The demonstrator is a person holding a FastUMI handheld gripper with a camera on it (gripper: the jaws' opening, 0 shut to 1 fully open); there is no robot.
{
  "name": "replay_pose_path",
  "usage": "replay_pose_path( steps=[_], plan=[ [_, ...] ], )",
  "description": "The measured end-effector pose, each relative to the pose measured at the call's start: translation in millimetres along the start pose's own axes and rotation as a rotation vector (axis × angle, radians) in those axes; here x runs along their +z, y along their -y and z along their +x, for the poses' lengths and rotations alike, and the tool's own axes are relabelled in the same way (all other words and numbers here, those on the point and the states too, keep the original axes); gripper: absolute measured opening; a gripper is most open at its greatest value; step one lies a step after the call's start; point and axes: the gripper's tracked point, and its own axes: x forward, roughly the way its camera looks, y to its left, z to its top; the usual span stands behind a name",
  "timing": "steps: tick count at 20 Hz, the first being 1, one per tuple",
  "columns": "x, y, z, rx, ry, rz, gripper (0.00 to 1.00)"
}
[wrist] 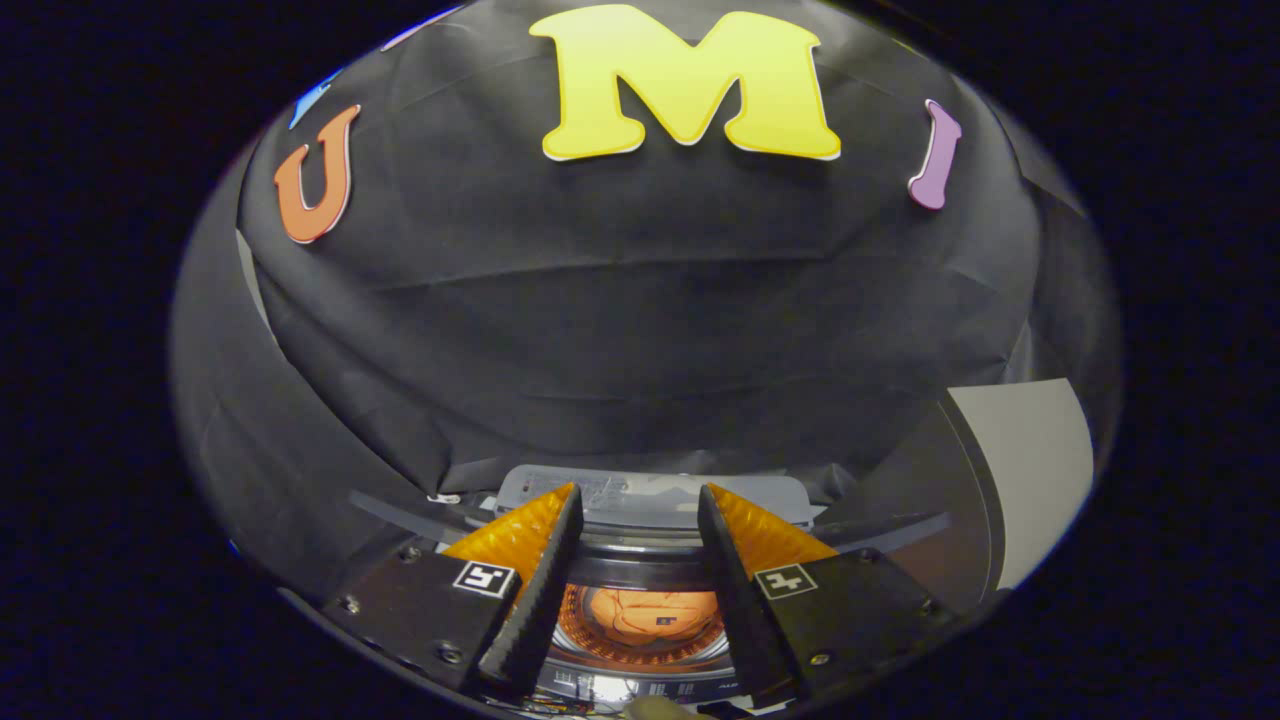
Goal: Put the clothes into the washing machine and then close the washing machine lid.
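Our gripper (640, 560) hangs fingers apart, empty, above the washing machine (650, 500), orange clothes (640, 612) in the drum between them; we risk missing the raised lid (655, 492) beyond the fingertips and leaving it open.

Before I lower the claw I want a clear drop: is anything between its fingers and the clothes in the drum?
Nothing. In the gripper view the open claw hangs over the washing machine, gap bare down to the orange clothes in the drum.
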Motion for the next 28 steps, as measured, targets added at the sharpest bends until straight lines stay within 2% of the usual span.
replay_pose_path(
  steps=[9, 21, 28],
  plan=[
    [-31, -1, -14, 0.003, -0.023, -0.025, 0.75],
    [-85, 13, -14, 0.0, -0.126, -0.043, 0.75],
    [-85, 21, -17, 0.011, -0.133, -0.038, 0.75]
  ],
)
